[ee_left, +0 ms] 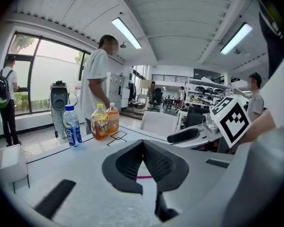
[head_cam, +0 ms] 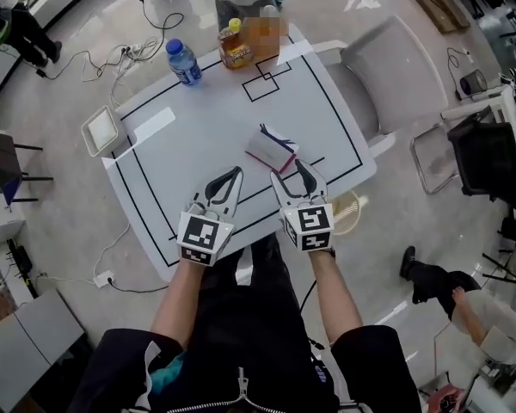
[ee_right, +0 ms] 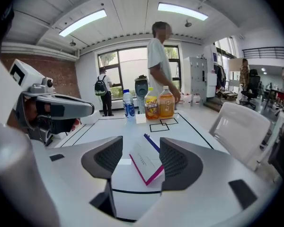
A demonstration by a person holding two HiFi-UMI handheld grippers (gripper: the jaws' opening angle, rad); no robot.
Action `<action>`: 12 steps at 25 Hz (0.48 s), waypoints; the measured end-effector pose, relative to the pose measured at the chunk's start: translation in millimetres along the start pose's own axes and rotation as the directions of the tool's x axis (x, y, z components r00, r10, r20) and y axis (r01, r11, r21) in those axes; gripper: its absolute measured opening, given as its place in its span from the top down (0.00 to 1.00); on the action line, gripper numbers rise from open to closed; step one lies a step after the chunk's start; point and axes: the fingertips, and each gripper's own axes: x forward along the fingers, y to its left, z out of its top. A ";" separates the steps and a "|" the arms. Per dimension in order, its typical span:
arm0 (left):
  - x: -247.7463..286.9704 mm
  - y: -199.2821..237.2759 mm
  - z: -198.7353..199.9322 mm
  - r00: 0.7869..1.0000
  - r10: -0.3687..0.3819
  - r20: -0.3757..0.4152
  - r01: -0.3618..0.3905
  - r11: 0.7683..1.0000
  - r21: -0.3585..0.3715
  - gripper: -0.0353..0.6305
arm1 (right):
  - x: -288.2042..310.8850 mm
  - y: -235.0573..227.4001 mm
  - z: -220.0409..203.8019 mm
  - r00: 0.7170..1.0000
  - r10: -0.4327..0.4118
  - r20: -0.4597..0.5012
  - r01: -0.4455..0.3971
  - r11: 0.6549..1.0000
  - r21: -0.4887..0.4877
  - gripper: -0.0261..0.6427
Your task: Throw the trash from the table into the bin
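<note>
**A:** How far along is the clearing?

**B:** Hardly begun, by my reading. The flat packet (head_cam: 271, 151), white with 1 pink and 1 blue edge, lies on the table (head_cam: 198, 127) just right of centre in the head view. Neither tool has anything in its grip.

**A:** And the tongs themselves?

**B:** The right gripper (head_cam: 291, 175) has its jaws apart. In its own view the packet lies between them, but the pads do not press on it. The left gripper (head_cam: 234, 177) sits just beside it at lower centre, with its jaw tips together and nothing between them.

**A:** Where is the bin?

**B:** A white square bin (head_cam: 86, 134) stands on the floor off the table's left edge, at the left of the head view and well apart from the packet. Its inside shows only white from above.

**A:** So what remains?

**B:** Everything, I judge: closing on the packet, lifting it, carrying it left and dropping it in. At the top of the frame, 1 water bottle (head_cam: 183, 61) and 2 juice bottles (ee_right: 152, 104) stand upright. I cannot tell whether they count as trash.
</note>
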 end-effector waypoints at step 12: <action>27.9 18.1 -9.8 0.983 0.171 -0.071 -0.175 0.984 -0.043 0.94 | 77.5 -44.5 -44.2 0.952 0.212 -0.222 -0.256 0.948 -0.191 0.54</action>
